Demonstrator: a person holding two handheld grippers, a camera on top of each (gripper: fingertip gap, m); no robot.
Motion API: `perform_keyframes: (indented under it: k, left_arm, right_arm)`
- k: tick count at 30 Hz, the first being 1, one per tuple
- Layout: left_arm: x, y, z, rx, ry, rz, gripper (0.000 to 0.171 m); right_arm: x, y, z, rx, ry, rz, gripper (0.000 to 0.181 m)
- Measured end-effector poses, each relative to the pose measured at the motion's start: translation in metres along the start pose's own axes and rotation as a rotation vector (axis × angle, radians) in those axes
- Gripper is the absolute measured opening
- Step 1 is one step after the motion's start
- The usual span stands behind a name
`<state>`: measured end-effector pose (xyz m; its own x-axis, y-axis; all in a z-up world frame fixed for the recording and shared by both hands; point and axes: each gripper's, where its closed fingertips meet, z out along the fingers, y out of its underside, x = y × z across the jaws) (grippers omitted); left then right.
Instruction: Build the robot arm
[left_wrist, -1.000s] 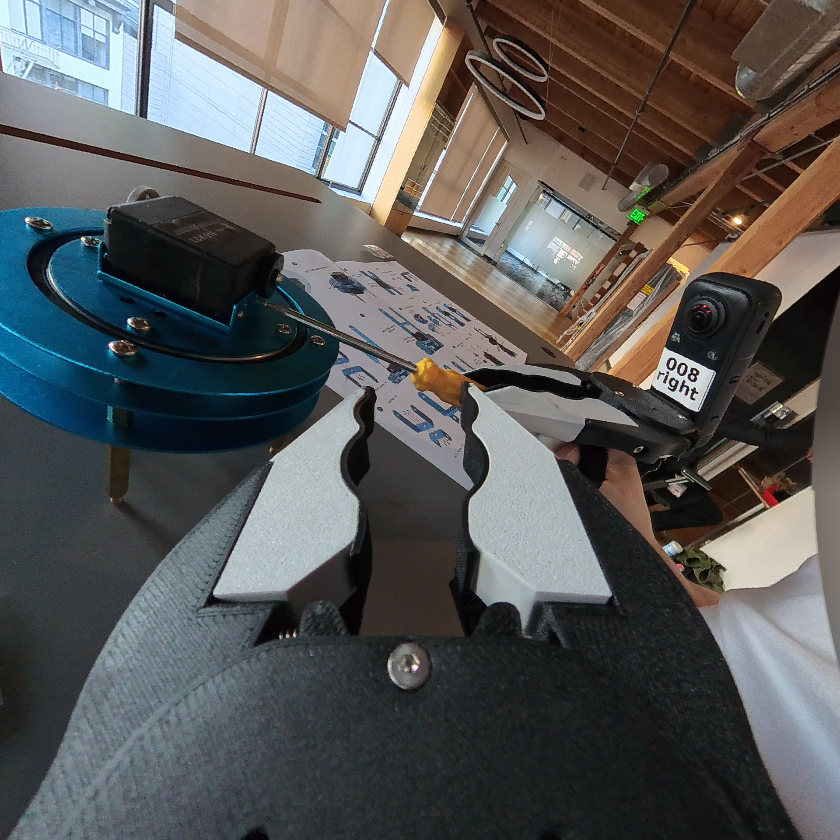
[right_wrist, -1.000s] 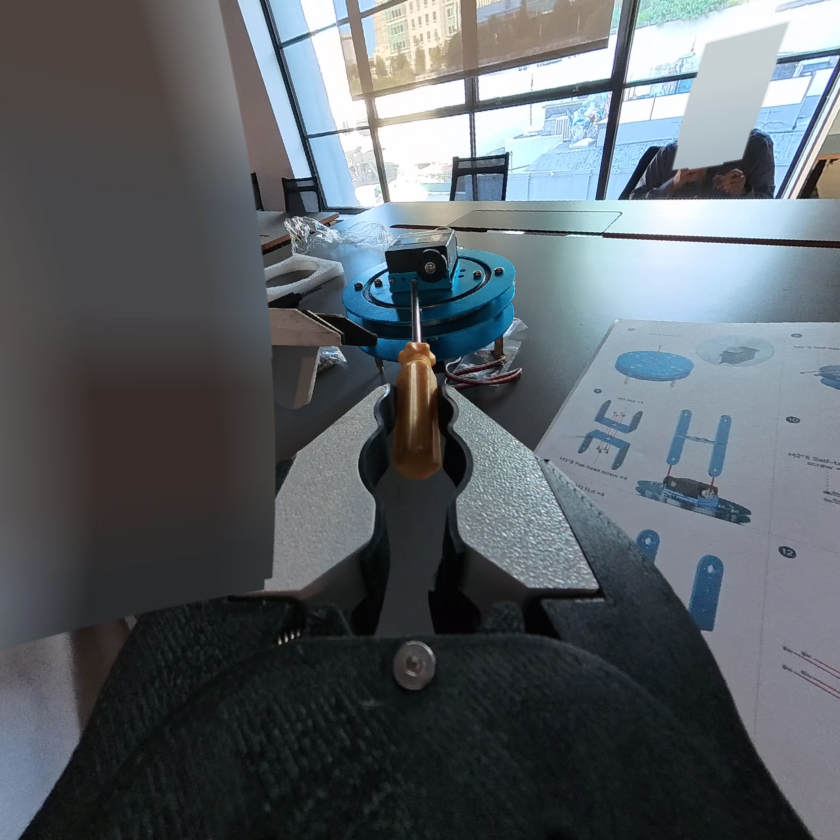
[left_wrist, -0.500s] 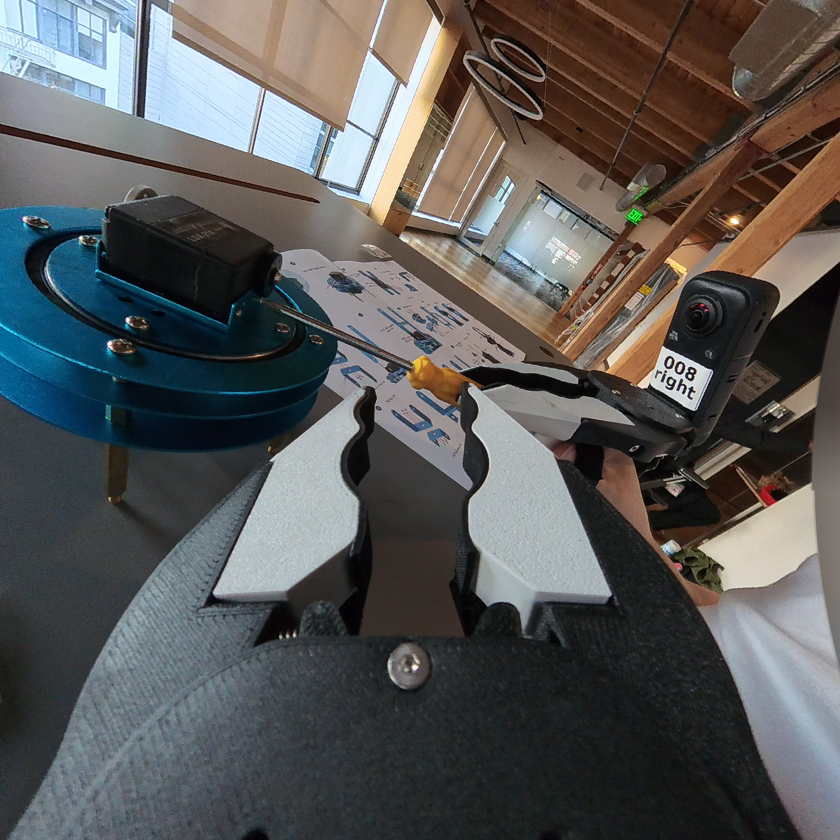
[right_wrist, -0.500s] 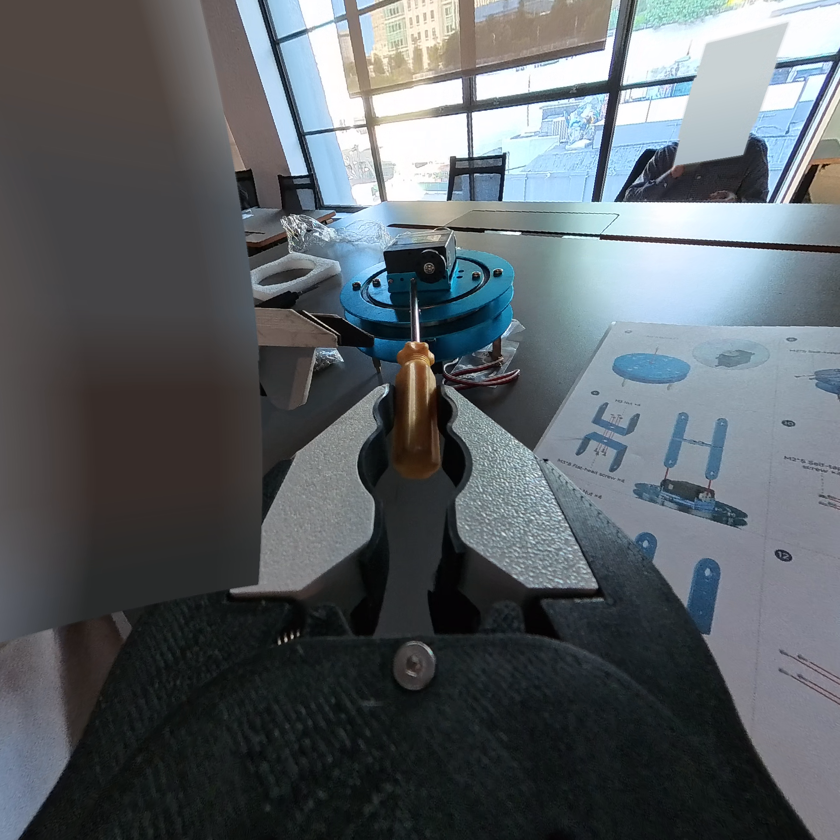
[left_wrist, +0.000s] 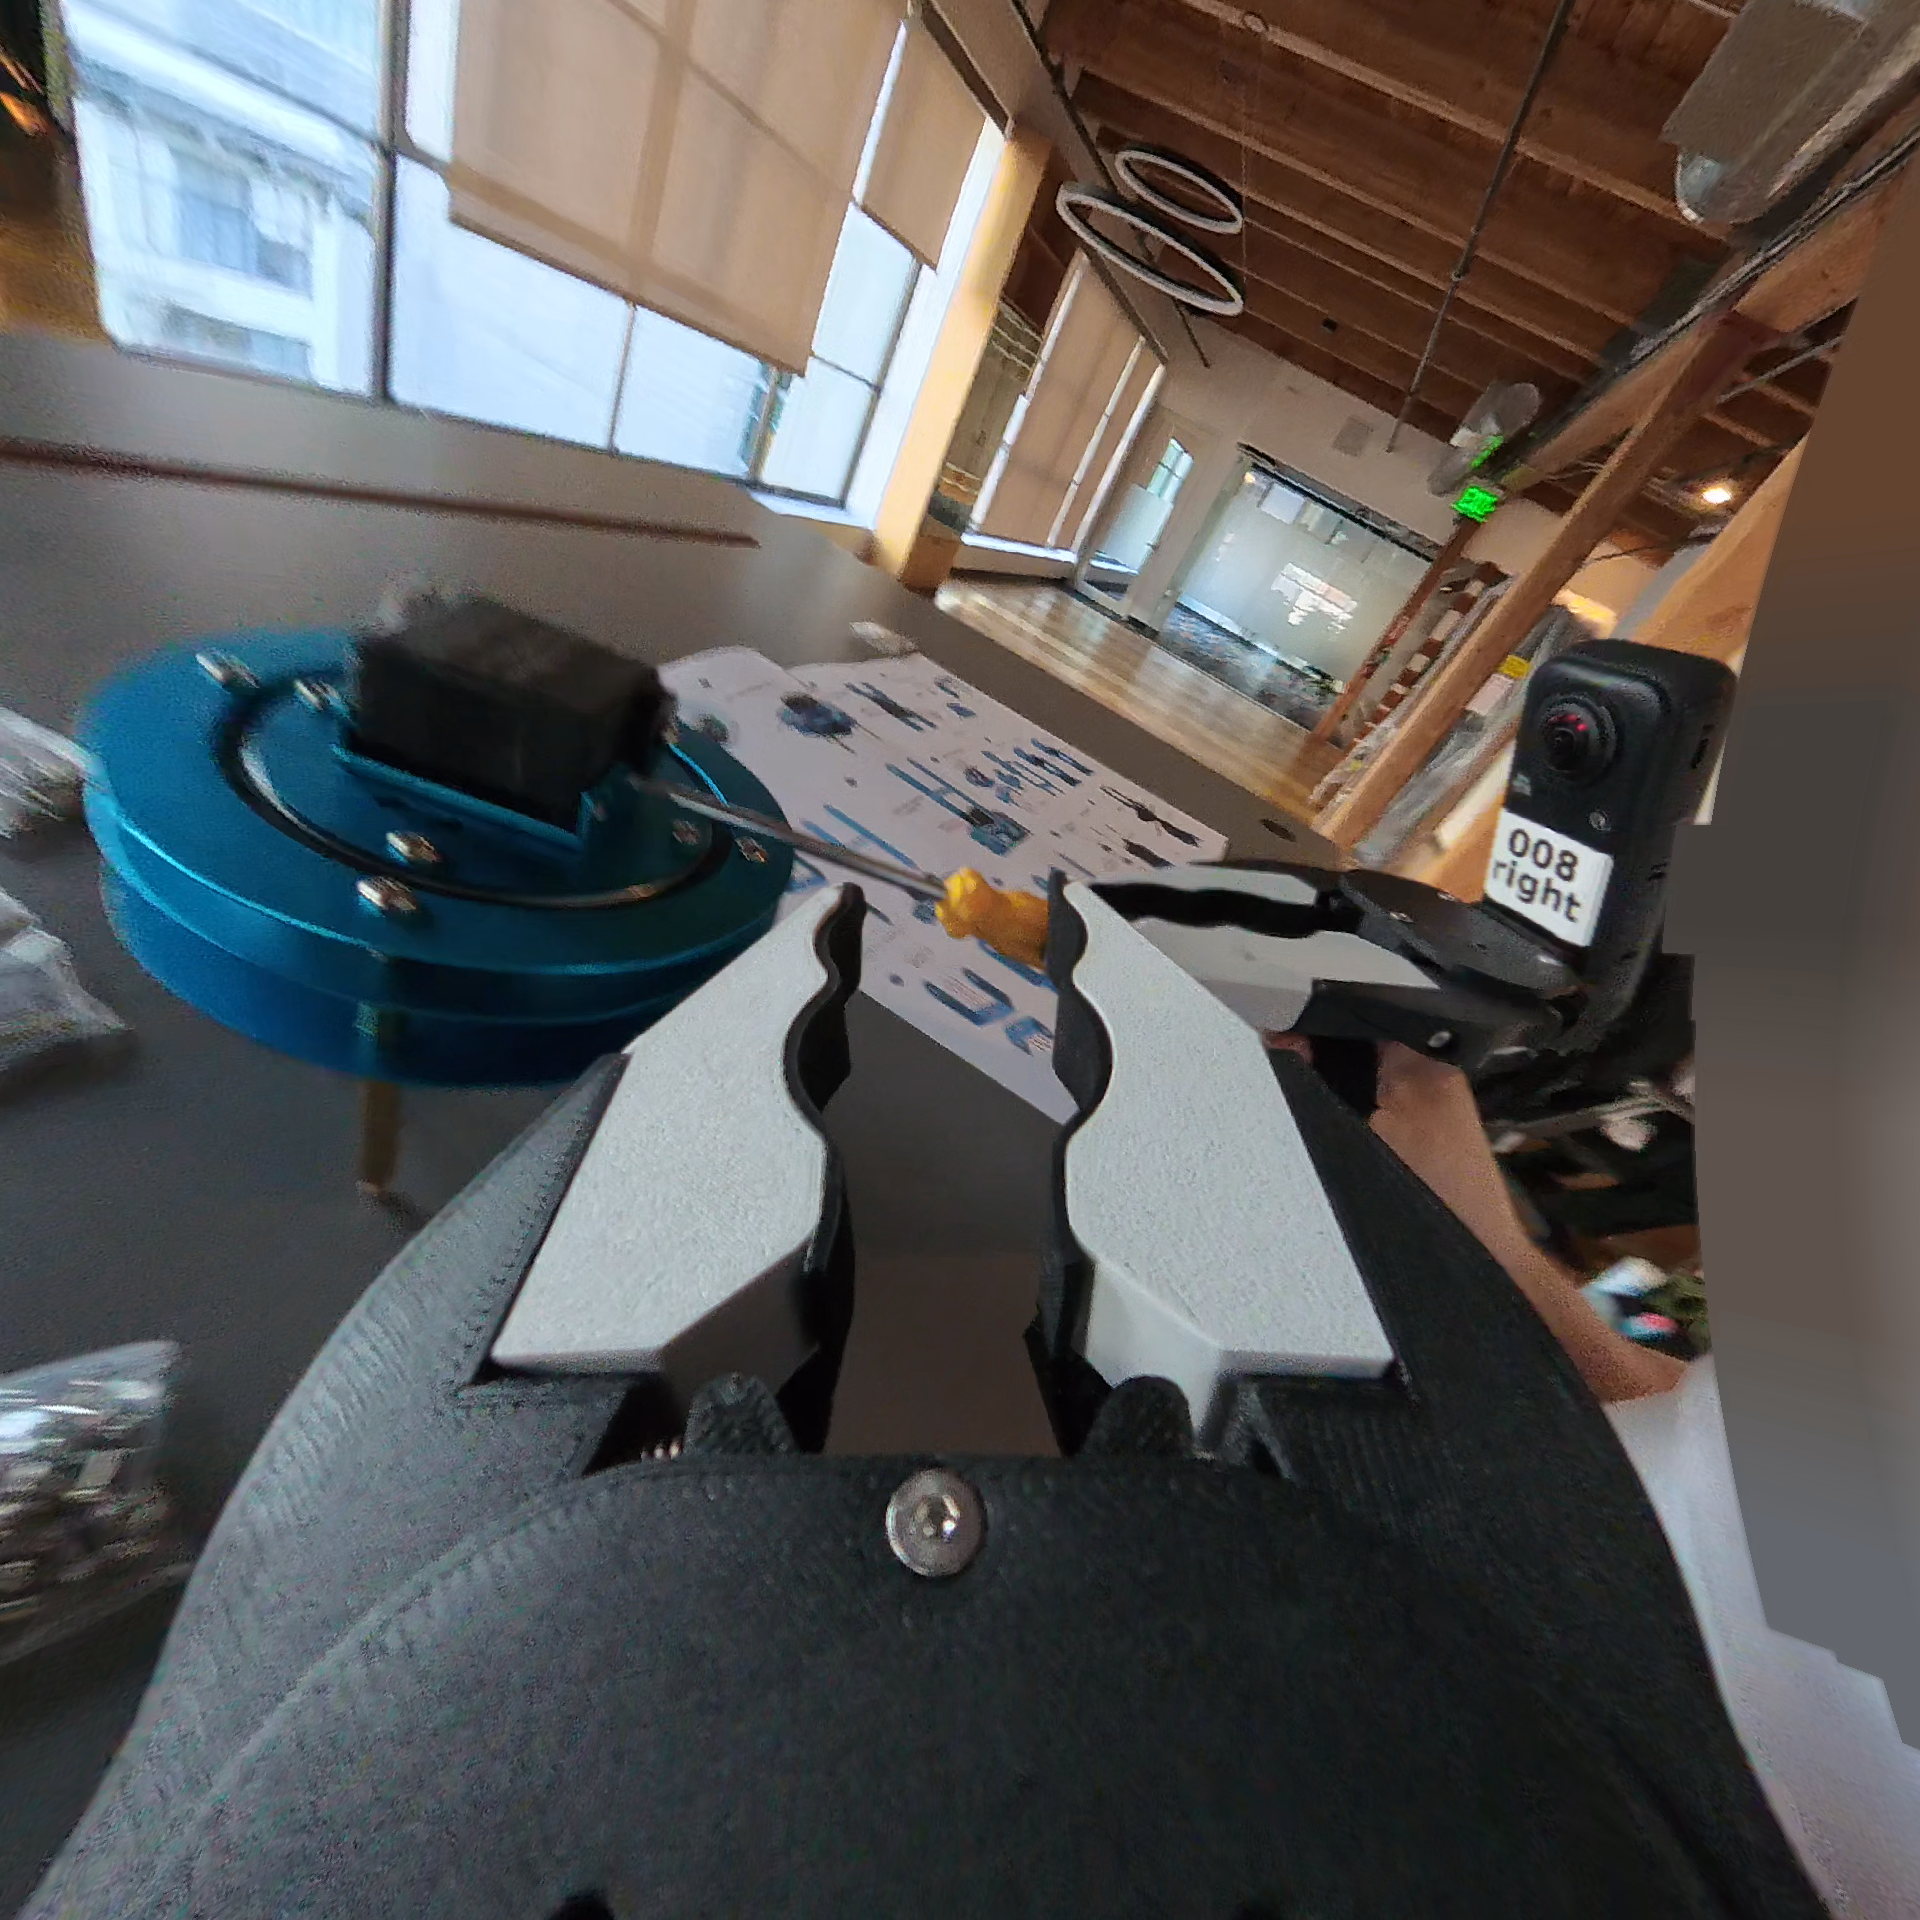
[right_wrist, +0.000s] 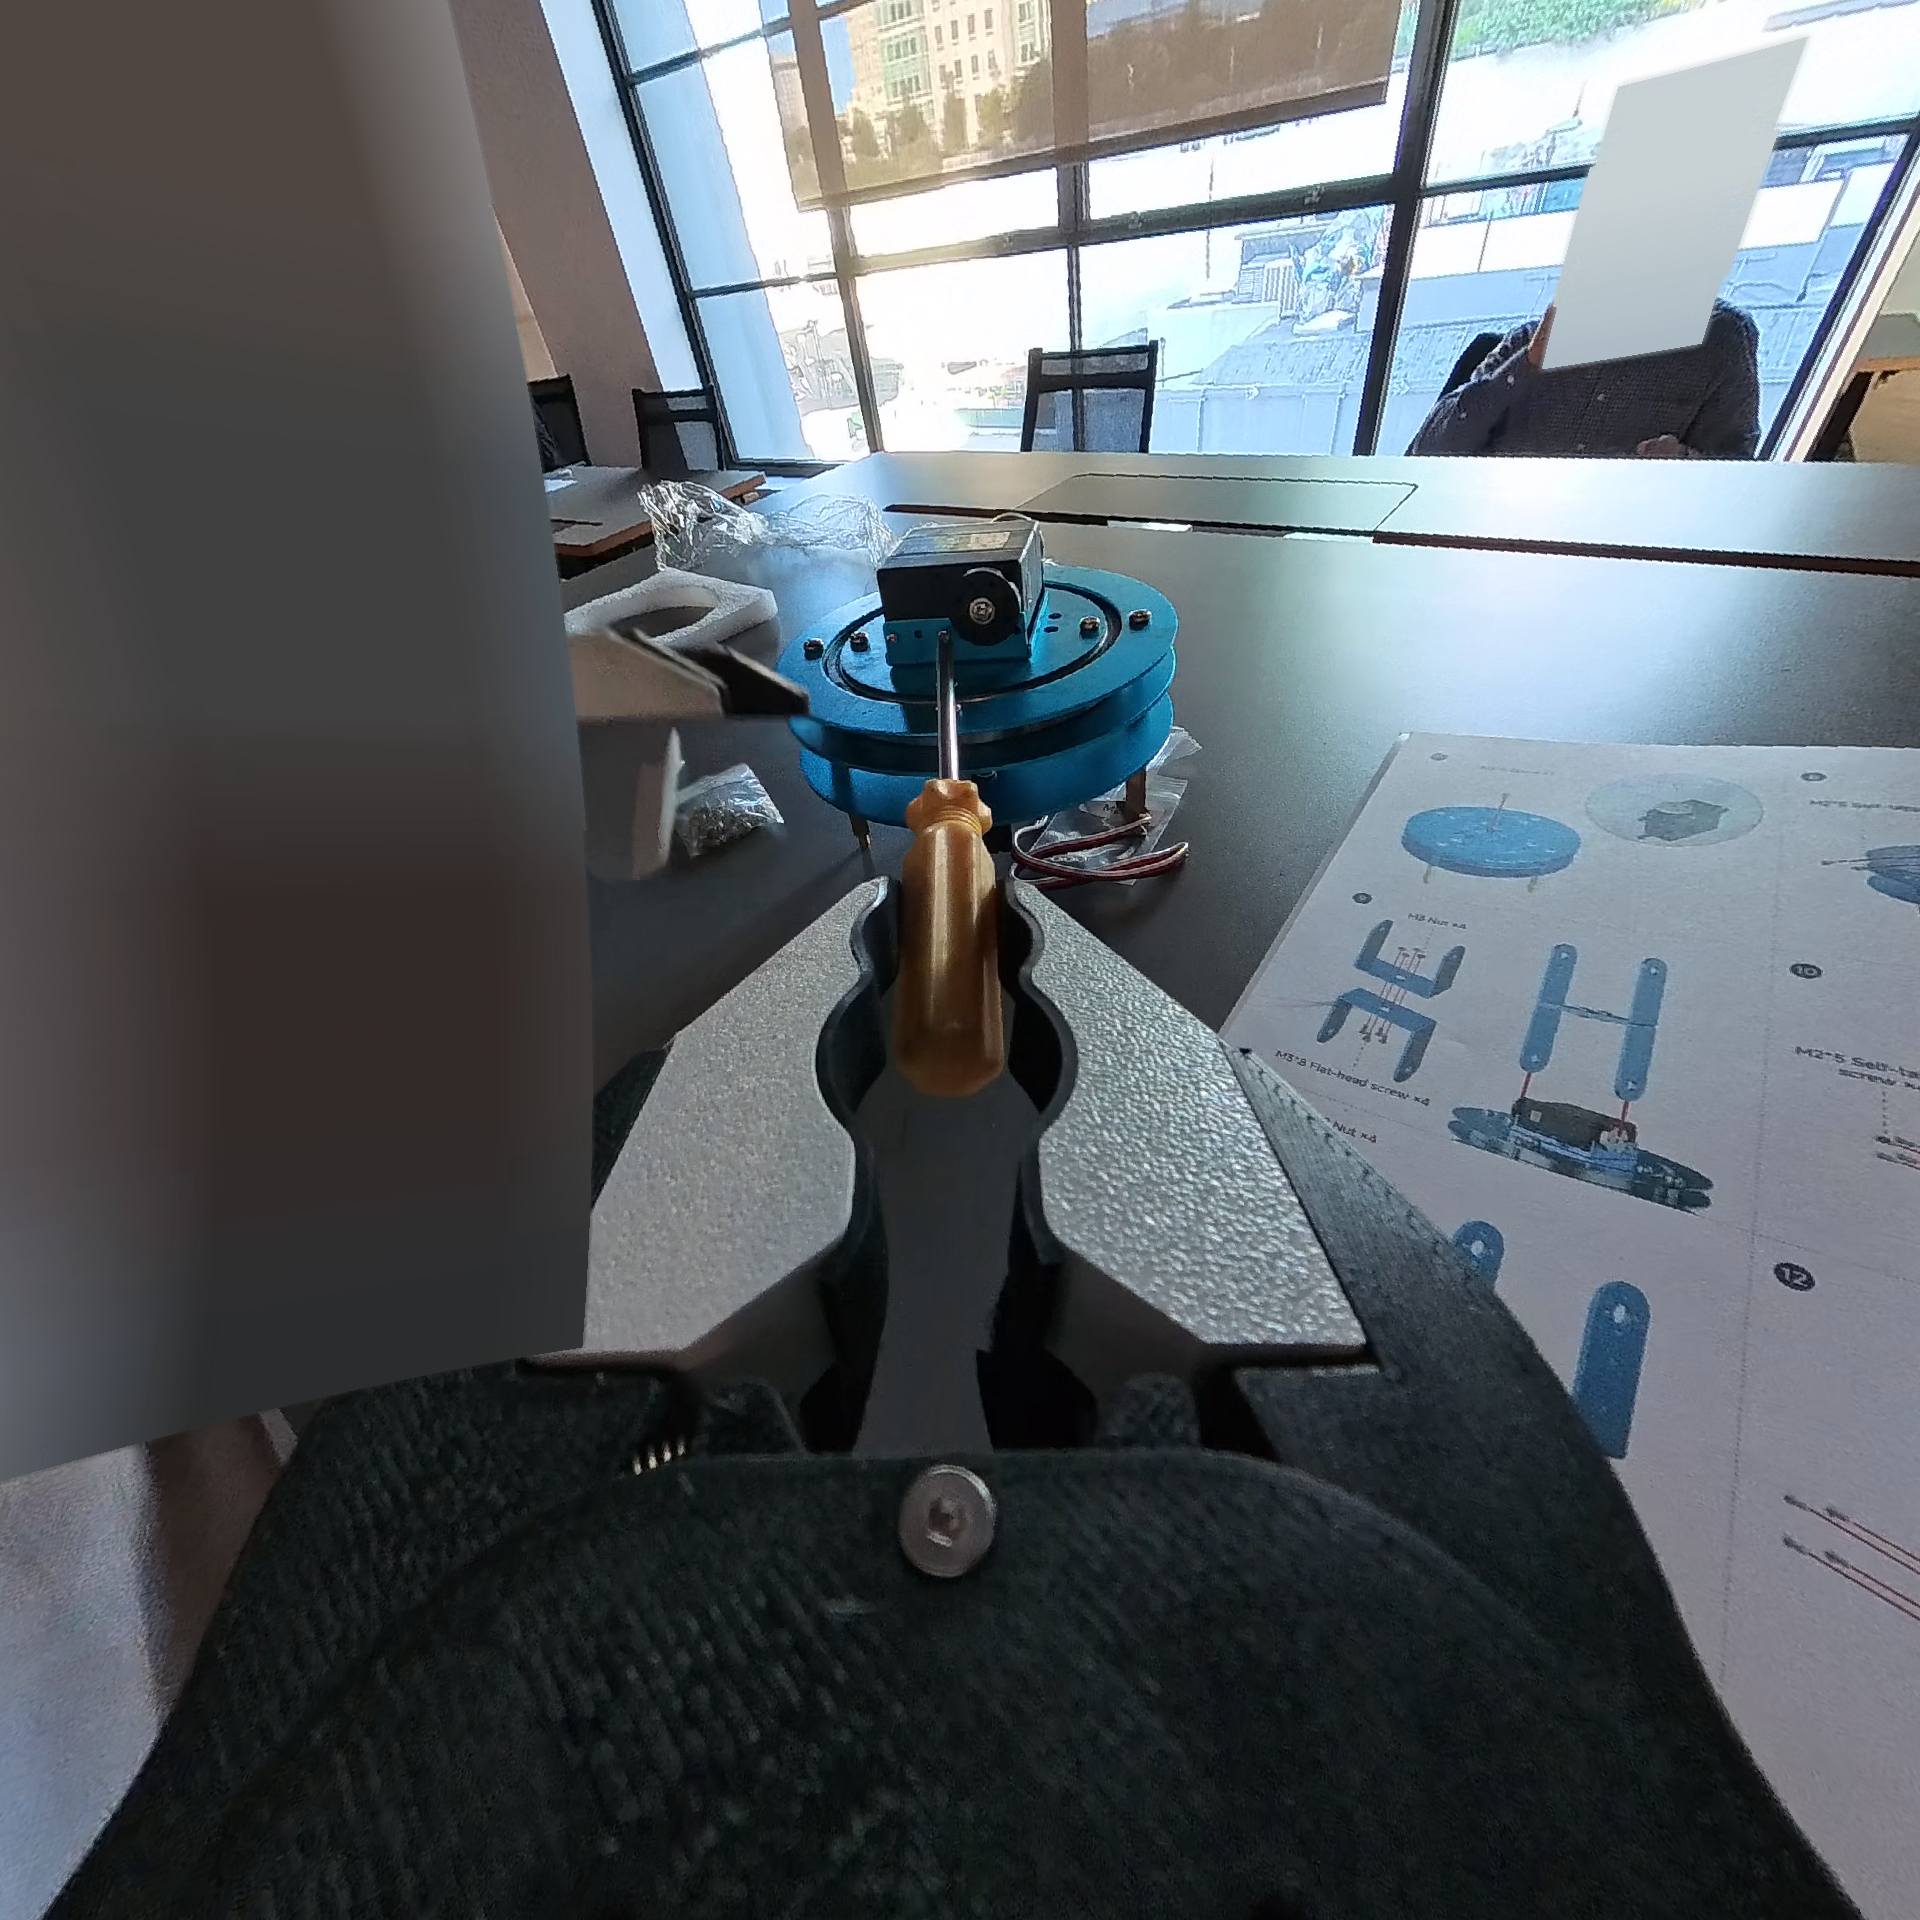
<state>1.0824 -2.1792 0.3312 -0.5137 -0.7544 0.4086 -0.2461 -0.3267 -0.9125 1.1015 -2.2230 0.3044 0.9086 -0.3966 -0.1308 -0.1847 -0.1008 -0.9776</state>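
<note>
The right hand-held gripper (right_wrist: 948, 940) is grasping a screwdriver (right_wrist: 948, 982) by its amber handle, the handle lying clamped between the two grey fingers (right_wrist: 1164, 1132) and pointing straight ahead. The metal shaft is reaching forward to the blue bracket (right_wrist: 940, 644) at the foot of a black servo (right_wrist: 956, 582), its tip meeting the bracket face just left of the servo's round output hub. The servo is sitting in that bracket on top of a blue disc base (right_wrist: 987, 727), which is standing on short brass legs on the dark worktop (right_wrist: 1455, 623). Red and white wires (right_wrist: 1101, 857) are lying under the base, near a clear bag.

The left hand-held gripper (left_wrist: 951, 920) is standing released, its jaws parted with nothing between them. It is hovering over the worktop (left_wrist: 208, 1143), just beside the base (left_wrist: 416, 914) and near the screwdriver (left_wrist: 987, 906).

An instruction sheet (right_wrist: 1621, 1039) is lying flat to the right of the base. A small bag of screws (right_wrist: 727, 821) is resting to its left, by a white foam piece (right_wrist: 686, 608)
</note>
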Motion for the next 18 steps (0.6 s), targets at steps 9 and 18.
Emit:
perform_keyframes:
  k: [9, 18]
  left_arm:
    - [-0.071, -0.057, -0.032, -0.021, -0.211, 0.209, 0.046]
    - [-0.090, -0.029, -0.003, -0.349, -0.103, 0.466, 0.059]
  right_arm:
    - [0.000, 0.000, 0.001, -0.005, 0.010, -0.019, 0.017]
    - [-0.002, 0.005, 0.005, -0.054, 0.013, -0.023, 0.017]
